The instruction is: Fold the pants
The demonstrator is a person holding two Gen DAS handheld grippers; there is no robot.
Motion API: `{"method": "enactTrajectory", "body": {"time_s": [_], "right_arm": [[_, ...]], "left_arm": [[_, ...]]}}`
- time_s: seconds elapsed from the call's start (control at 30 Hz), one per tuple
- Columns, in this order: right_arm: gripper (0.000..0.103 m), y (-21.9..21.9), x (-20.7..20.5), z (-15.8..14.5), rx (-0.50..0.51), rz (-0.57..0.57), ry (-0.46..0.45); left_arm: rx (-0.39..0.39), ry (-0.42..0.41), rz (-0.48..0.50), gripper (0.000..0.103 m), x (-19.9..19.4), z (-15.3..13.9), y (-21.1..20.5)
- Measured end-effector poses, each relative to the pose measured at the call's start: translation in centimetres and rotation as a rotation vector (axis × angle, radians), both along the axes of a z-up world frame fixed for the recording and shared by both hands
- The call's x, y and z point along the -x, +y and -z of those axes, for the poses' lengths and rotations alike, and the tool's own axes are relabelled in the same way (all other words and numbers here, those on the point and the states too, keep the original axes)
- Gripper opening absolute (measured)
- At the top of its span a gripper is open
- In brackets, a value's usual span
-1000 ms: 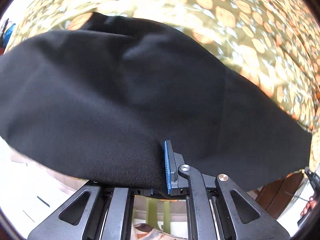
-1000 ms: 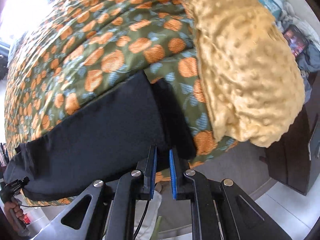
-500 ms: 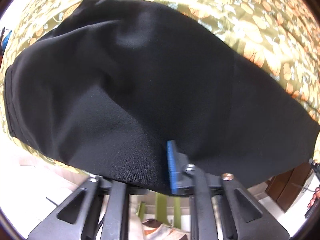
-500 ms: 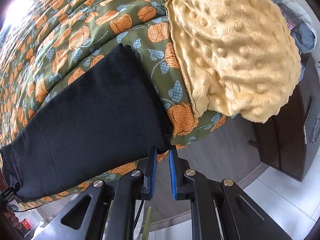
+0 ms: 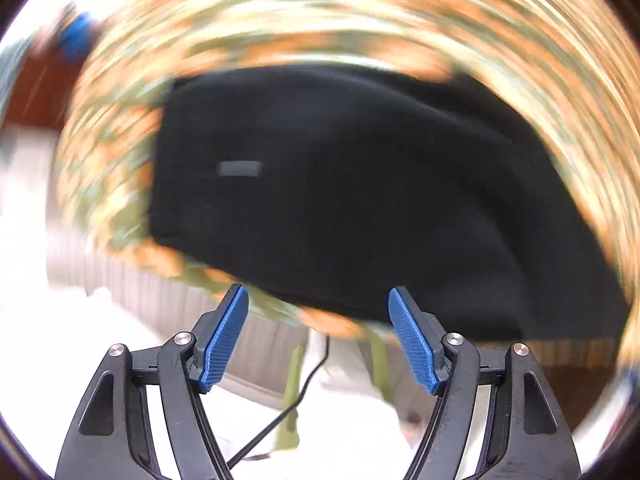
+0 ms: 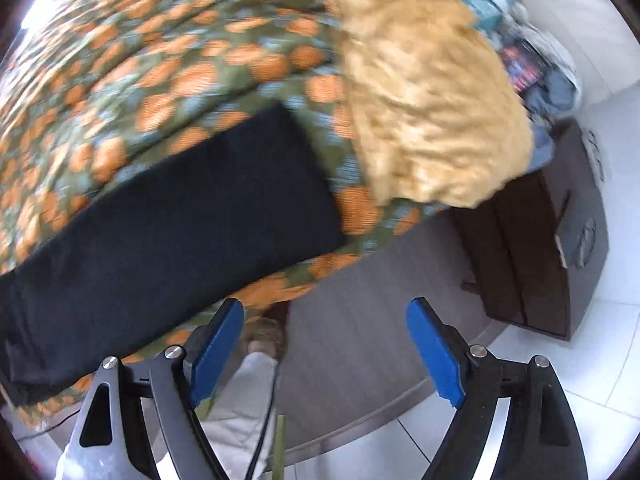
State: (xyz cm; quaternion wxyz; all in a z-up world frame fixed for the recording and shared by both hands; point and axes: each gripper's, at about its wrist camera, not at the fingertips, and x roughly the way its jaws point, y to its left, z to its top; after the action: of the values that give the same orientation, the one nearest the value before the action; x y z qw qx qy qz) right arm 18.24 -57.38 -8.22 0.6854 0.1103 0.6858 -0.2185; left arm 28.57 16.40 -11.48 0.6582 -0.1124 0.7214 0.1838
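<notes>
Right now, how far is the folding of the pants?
Done: the black pants lie as a flat, doubled strip on the patterned bedspread. In hand: nothing; the left gripper and right gripper are opening, empty, off the cloth. Left: probably another fold to shorten the strip.

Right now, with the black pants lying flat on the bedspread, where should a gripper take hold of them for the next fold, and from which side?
Probably the short end of the black folded pants nearest the yellow bumpy blanket. Its near corner lies by the edge of the orange-patterned bedspread, so come from above at that edge. The fabric lies flat, so pinch one corner.
</notes>
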Motion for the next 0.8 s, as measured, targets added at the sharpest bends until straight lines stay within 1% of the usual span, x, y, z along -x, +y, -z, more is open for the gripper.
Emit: {"method": "enactTrajectory", "body": {"time_s": [0.03,0.07,0.13,0.17,0.2,0.27,0.3,0.33,0.4,0.43,0.47,0.53,0.6,0.67,0.7,0.73,0.77,0.8], "right_arm": [[0.084,1.8,-0.8,-0.2,-0.025,-0.034,-0.005],[0.084,3.6,-1.6,0.0,-0.045,-0.063,-0.006],[0.084,7.8,-3.6,0.1,-0.101,-0.134,-0.004],[0.084,9.6,-4.0,0.3,-0.128,-0.164,-0.006],[0.084,11.5,-4.5,0.5,-0.155,-0.199,-0.009],[0.084,15.4,-5.8,1.2,-0.195,-0.275,-0.016],[0.084,17.3,-6.6,1.3,-0.210,-0.322,-0.017],[0.084,18.8,-7.1,1.4,-0.217,-0.358,-0.012],[0.084,21.5,-7.8,1.9,-0.229,-0.421,0.005],[0.084,22.5,-8.2,2.3,-0.235,-0.438,0.015],[0.084,23.2,-8.5,2.6,-0.239,-0.449,0.026],[0.084,24.3,-8.9,2.9,-0.244,-0.453,0.043],[0.084,25.0,-9.3,3.1,-0.255,-0.440,0.051],[0.084,25.5,-9.8,3.4,-0.261,-0.438,0.056],[0.084,25.9,-9.9,3.4,-0.261,-0.447,0.060],[0.084,26.2,-10.2,3.5,-0.259,-0.461,0.062],[0.084,26.5,-10.3,3.4,-0.255,-0.475,0.063],[0.084,26.7,-10.5,3.2,-0.252,-0.490,0.062]], "left_arm": [[-0.023,-0.023,-0.098,0.073,0.7,0.5,2.4],[-0.032,-0.044,-0.173,0.073,2.0,0.7,4.1],[-0.016,-0.067,-0.304,0.073,4.4,1.1,7.4],[0.010,-0.073,-0.358,0.073,5.3,1.5,9.1],[0.026,-0.080,-0.388,0.073,6.4,1.4,10.1],[0.040,-0.097,-0.451,0.076,7.5,1.8,12.2],[0.052,-0.102,-0.483,0.079,8.2,2.3,13.2],[0.073,-0.104,-0.516,0.079,8.7,2.9,13.9],[0.105,-0.098,-0.554,0.078,9.3,4.1,15.0],[0.113,-0.104,-0.563,0.078,9.6,3.9,14.6],[0.130,-0.117,-0.571,0.078,9.5,4.3,14.8],[0.180,-0.138,-0.578,0.076,9.5,5.1,14.9],[0.193,-0.137,-0.566,0.073,9.3,6.5,15.3],[0.202,-0.148,-0.550,0.063,9.3,7.4,14.6],[0.220,-0.169,-0.548,0.046,9.4,7.7,14.4],[0.222,-0.176,-0.549,0.040,9.5,7.8,13.8],[0.208,-0.179,-0.543,0.034,9.4,7.6,13.1],[0.192,-0.180,-0.530,0.016,9.4,7.7,12.7]]}}
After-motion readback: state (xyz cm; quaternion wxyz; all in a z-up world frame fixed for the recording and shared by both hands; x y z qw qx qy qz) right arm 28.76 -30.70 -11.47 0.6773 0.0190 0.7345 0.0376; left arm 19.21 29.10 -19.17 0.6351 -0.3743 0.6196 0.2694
